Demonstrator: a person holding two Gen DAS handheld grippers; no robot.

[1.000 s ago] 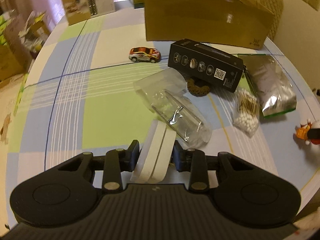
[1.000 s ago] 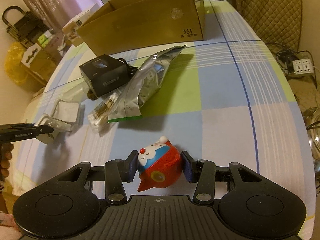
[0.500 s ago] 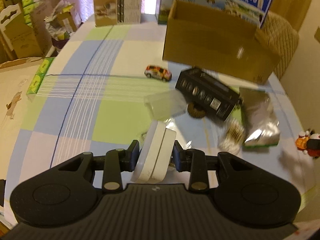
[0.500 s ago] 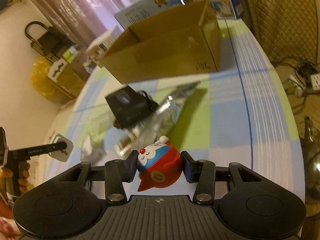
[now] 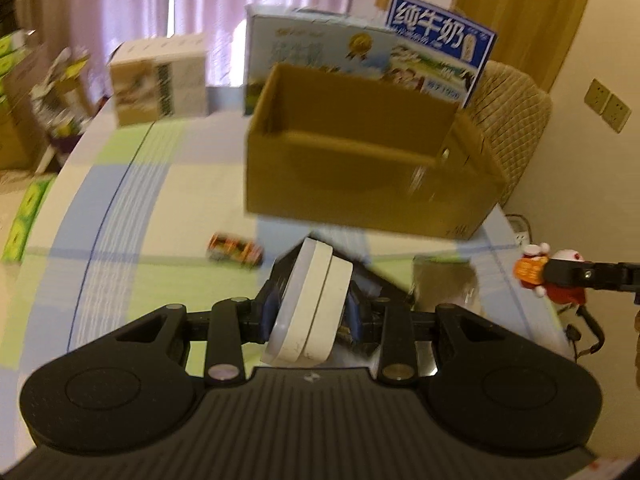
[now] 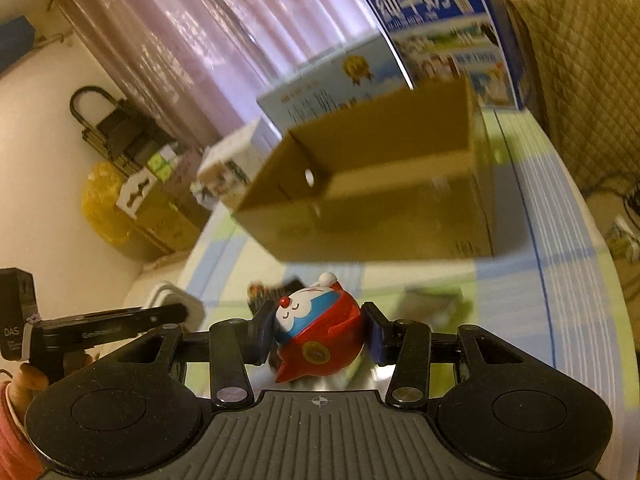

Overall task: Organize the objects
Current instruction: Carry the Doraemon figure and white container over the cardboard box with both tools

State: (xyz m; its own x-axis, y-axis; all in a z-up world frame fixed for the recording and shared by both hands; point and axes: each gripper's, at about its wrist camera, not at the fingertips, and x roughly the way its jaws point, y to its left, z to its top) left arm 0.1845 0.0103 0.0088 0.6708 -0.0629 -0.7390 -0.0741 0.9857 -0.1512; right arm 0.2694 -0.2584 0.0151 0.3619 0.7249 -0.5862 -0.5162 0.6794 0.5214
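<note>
My left gripper [image 5: 310, 314] is shut on a flat white case [image 5: 310, 300], held in the air above the table, short of the open brown cardboard box [image 5: 360, 160]. My right gripper [image 6: 318, 334] is shut on a red and blue Doraemon toy [image 6: 316, 330], also raised, facing the same box [image 6: 380, 200]. The toy and right gripper show at the right edge of the left wrist view [image 5: 548, 276]. The left gripper with the white case shows at the left of the right wrist view [image 6: 160, 312].
A toy car [image 5: 234, 249], a black box [image 5: 372, 280] and a silver foil bag [image 5: 444, 280] lie on the checked tablecloth [image 5: 132, 240]. Milk cartons [image 5: 360, 52] stand behind the cardboard box, a small printed box [image 5: 160, 84] at back left. A quilted chair [image 5: 512, 100] stands right.
Both grippers have risen and moved toward the cardboard box, carrying the white case and the Doraemon toy. The box interior has come into view.
</note>
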